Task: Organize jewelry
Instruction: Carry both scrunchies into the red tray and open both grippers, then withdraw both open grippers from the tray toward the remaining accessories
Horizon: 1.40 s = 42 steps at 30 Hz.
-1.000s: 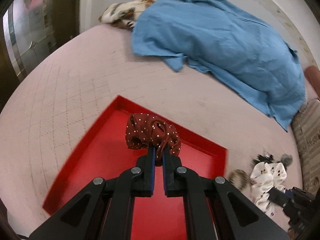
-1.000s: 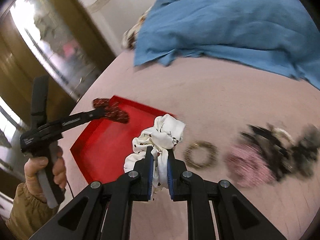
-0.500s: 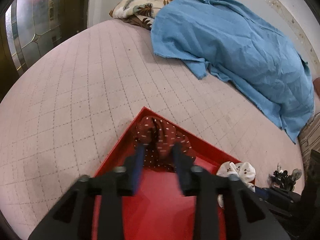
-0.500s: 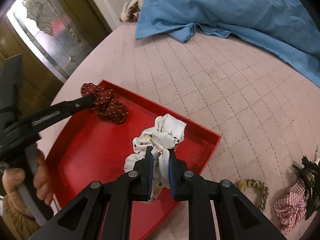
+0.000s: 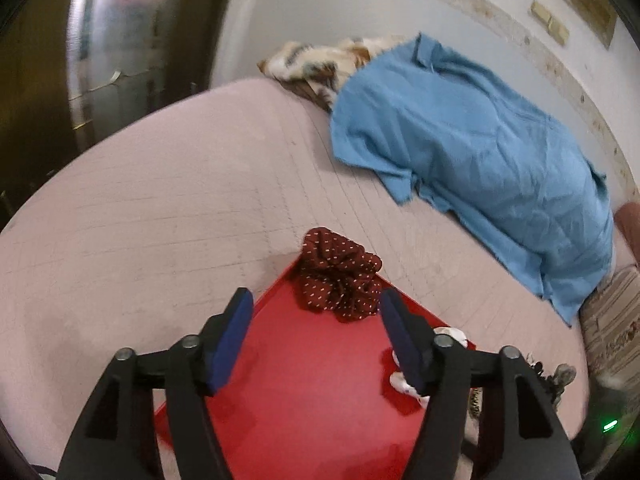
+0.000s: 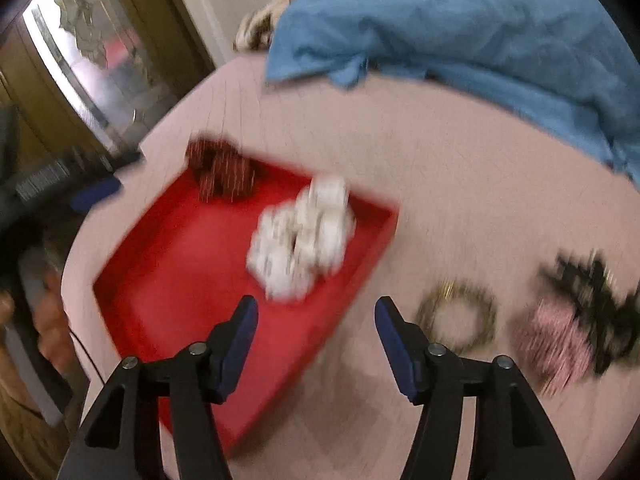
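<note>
Left gripper (image 5: 316, 312) opening, maroon scrunchie (image 5: 340, 276) just ahead (in red tray (image 5: 304, 392)), right gripper (image 6: 316, 316) likewise, apparently empty.

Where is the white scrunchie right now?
In the right wrist view, the white scrunchie lies inside the red tray, near its right rim, right of the maroon scrunchie.

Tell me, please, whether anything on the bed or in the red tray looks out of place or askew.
The dark red dotted scrunchie sits askew: it is bunched in the far corner of the red tray and appears to ride up over the rim. The white scrunchie lies fully inside. Nothing looks spilled or damaged.
</note>
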Each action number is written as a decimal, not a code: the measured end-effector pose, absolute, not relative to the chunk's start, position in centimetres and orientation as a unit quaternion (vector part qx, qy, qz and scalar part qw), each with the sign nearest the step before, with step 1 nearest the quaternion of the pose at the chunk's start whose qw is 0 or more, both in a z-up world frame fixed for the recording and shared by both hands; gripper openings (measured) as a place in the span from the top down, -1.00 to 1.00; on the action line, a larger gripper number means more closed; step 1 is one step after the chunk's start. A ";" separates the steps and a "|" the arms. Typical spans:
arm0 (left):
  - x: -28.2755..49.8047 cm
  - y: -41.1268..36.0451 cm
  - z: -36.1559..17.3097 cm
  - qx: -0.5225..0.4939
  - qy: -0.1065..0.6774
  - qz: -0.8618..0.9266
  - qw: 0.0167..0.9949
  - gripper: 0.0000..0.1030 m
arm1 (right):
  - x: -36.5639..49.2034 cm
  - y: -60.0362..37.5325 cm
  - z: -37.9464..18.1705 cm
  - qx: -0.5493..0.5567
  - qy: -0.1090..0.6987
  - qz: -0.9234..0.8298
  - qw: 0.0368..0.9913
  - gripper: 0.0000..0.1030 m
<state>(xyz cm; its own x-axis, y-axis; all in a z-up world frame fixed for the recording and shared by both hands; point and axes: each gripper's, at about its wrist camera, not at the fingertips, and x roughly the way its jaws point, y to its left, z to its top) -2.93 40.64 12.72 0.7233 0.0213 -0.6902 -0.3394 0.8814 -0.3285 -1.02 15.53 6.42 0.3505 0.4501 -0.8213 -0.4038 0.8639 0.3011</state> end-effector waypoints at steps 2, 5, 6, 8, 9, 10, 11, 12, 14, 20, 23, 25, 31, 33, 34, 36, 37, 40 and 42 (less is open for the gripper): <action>-4.6 40.7 13.0 -0.228 0.353 0.103 0.901 -0.29 | -2.1 16.1 5.1 0.019 0.525 0.268 0.808 0.18; -6.5 41.0 13.0 -0.234 0.351 0.113 0.900 -0.29 | -2.9 16.9 4.5 0.007 0.530 0.270 0.804 0.56; -7.1 41.1 13.0 -0.236 0.350 0.116 0.899 -0.29 | -3.0 17.1 4.8 -0.001 0.528 0.267 0.806 0.57; -8.1 41.2 12.9 -0.235 0.352 0.122 0.898 -0.29 | -2.8 17.4 5.0 -0.016 0.526 0.264 0.808 0.59; -8.7 41.1 12.9 -0.233 0.353 0.124 0.898 -0.29 | -2.7 17.4 5.0 -0.022 0.525 0.264 0.809 0.60; -8.9 41.0 12.8 -0.231 0.354 0.125 0.898 -0.29 | -2.4 17.5 5.0 -0.026 0.524 0.262 0.810 0.62; -9.2 40.8 12.8 -0.230 0.355 0.126 0.897 -0.29 | -2.1 17.4 4.9 -0.027 0.524 0.260 0.810 0.62; -9.5 40.6 12.9 -0.227 0.357 0.126 0.897 -0.29 | -1.8 17.3 4.9 -0.027 0.525 0.258 0.811 0.64; -10.1 40.1 13.1 -0.219 0.359 0.129 0.898 -0.29 | -1.1 17.3 4.8 -0.027 0.525 0.254 0.812 0.66; -11.8 37.2 15.2 -0.172 0.340 0.143 0.913 -0.29 | -1.5 15.9 5.2 0.007 0.520 0.269 0.811 0.35; -12.3 34.9 16.3 -0.149 0.333 0.140 0.921 -0.37 | -3.2 14.2 6.4 0.022 0.502 0.275 0.820 -0.23; -12.5 33.1 16.8 -0.135 0.329 0.133 0.925 -0.42 | -4.7 12.4 6.9 0.019 0.488 0.272 0.829 -0.26; -12.2 27.0 17.0 -0.093 0.343 0.095 0.930 -0.44 | -8.0 5.2 6.5 0.022 0.484 0.231 0.844 -0.30; -12.2 24.8 16.8 -0.078 0.348 0.085 0.931 -0.44 | -8.8 1.8 6.4 0.035 0.485 0.208 0.849 -0.31; -12.2 23.5 16.5 -0.069 0.351 0.078 0.930 -0.44 | -9.2 -0.3 6.2 0.044 0.485 0.192 0.852 -0.33; -12.0 21.2 15.9 -0.051 0.361 0.063 0.929 -0.44 | -9.6 -3.4 6.0 0.055 0.482 0.161 0.859 -0.36; -11.9 19.9 15.5 -0.040 0.368 0.056 0.927 -0.44 | -9.8 -4.5 6.0 0.058 0.481 0.152 0.862 -0.37; -11.5 16.7 14.2 -0.018 0.387 0.037 0.921 -0.44 | -10.0 -8.6 5.5 0.068 0.482 0.110 0.867 -0.37; -11.3 14.8 13.5 -0.009 0.400 0.023 0.916 -0.44 | -10.1 -10.5 5.4 0.075 0.482 0.097 0.868 -0.37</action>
<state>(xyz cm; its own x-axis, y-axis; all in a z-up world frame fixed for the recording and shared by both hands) -11.29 14.77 13.45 0.6789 0.0345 -0.7334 -0.0490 0.9988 0.0016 -10.11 -10.46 5.37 0.5175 0.2404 -0.8212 -0.0954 0.9699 0.2239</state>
